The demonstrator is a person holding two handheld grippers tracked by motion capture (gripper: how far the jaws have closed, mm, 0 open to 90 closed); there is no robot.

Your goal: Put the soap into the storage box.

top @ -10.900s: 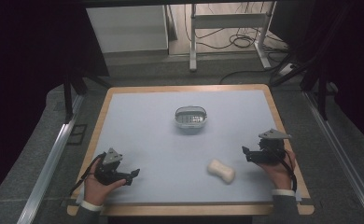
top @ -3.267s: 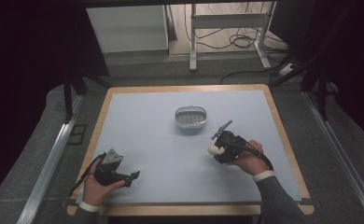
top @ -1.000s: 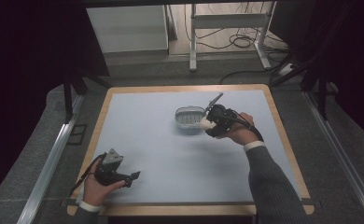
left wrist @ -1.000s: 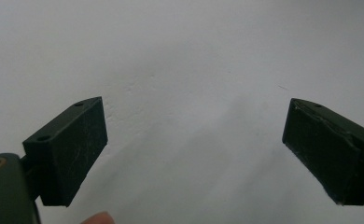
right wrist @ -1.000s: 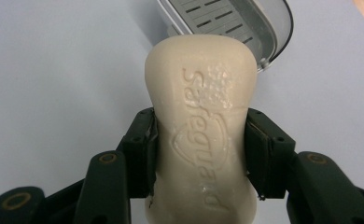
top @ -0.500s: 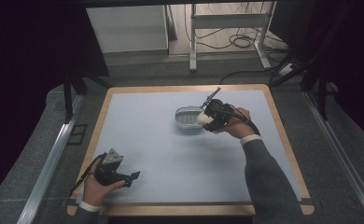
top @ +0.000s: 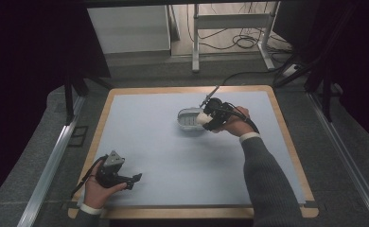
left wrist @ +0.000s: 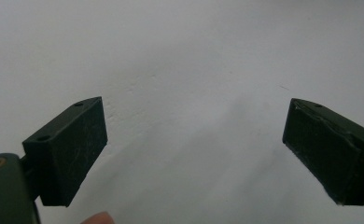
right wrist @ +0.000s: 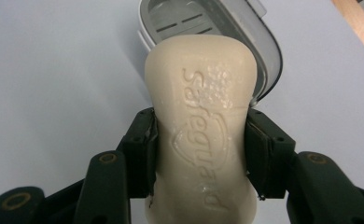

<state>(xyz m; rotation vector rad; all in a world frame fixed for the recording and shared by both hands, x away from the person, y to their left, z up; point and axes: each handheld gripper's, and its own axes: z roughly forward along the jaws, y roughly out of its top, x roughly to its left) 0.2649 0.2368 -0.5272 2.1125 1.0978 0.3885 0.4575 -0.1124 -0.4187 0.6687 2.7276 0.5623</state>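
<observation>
A cream bar of soap (right wrist: 201, 121) with raised lettering sits between the jaws of my right gripper (right wrist: 199, 140), which is shut on its narrow waist. In the high view my right gripper (top: 210, 118) holds the soap (top: 202, 118) at the right rim of a grey soap dish (top: 188, 119) near the middle of the table. The dish (right wrist: 264, 39) has a slotted floor and lies just beyond the soap. My left gripper (top: 126, 180) rests open at the table's front left, its pads (left wrist: 73, 144) wide apart over bare mat.
A pale blue mat (top: 173, 156) covers the table, framed by a wooden edge (top: 286, 137). Dark floor, table legs and cables lie beyond the far edge.
My right gripper has carried the soap from the front right of the table up and left to the dish's rim. The left gripper has stayed put.
</observation>
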